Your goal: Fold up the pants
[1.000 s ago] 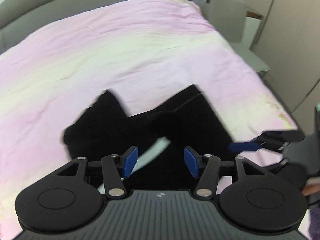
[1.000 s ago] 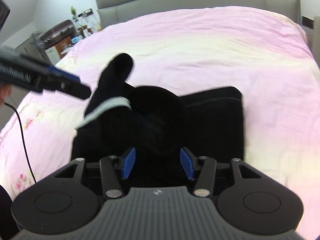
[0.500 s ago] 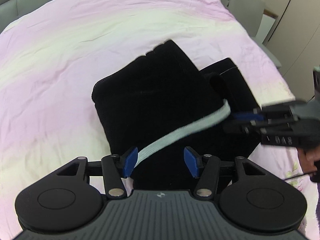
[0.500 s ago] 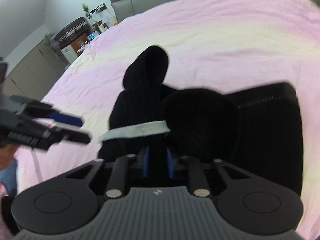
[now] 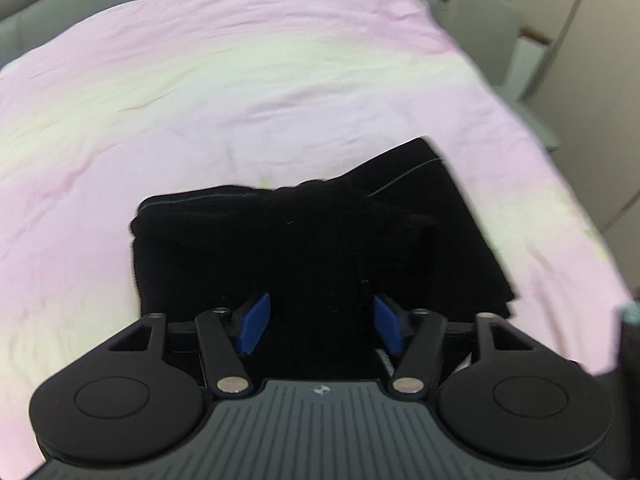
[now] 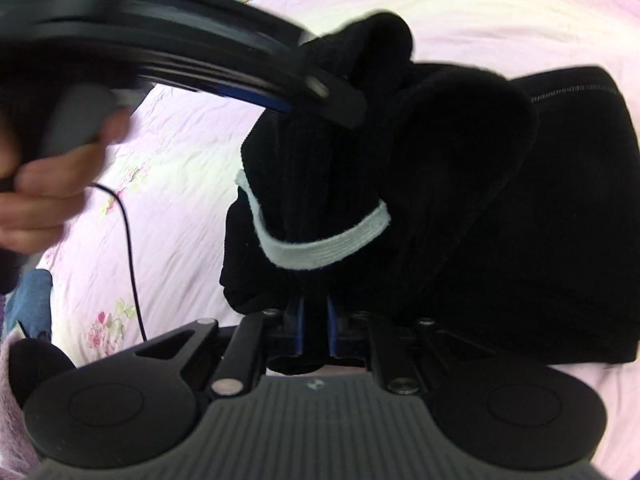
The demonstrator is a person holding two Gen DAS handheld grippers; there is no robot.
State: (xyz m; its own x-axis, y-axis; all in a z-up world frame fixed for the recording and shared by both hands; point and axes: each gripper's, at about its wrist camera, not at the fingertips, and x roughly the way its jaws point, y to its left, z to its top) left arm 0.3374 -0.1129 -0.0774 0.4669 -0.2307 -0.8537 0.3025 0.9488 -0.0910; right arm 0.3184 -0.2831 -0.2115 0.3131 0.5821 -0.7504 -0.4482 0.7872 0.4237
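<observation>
Right tongs (image 6: 314, 330) pinching black pants (image 6: 480, 220) fabric; left tongs (image 5: 320, 326) spread wide over pants, gripping nothing.

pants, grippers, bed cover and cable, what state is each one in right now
pants: black, bunched in a partly folded heap on the bed cover, white band showing
right gripper: shut on the pants
left gripper: open over the pants, pads not pressing
bed cover: pink, spread flat, lightly creased
cable: lying loose across the bed cover
</observation>
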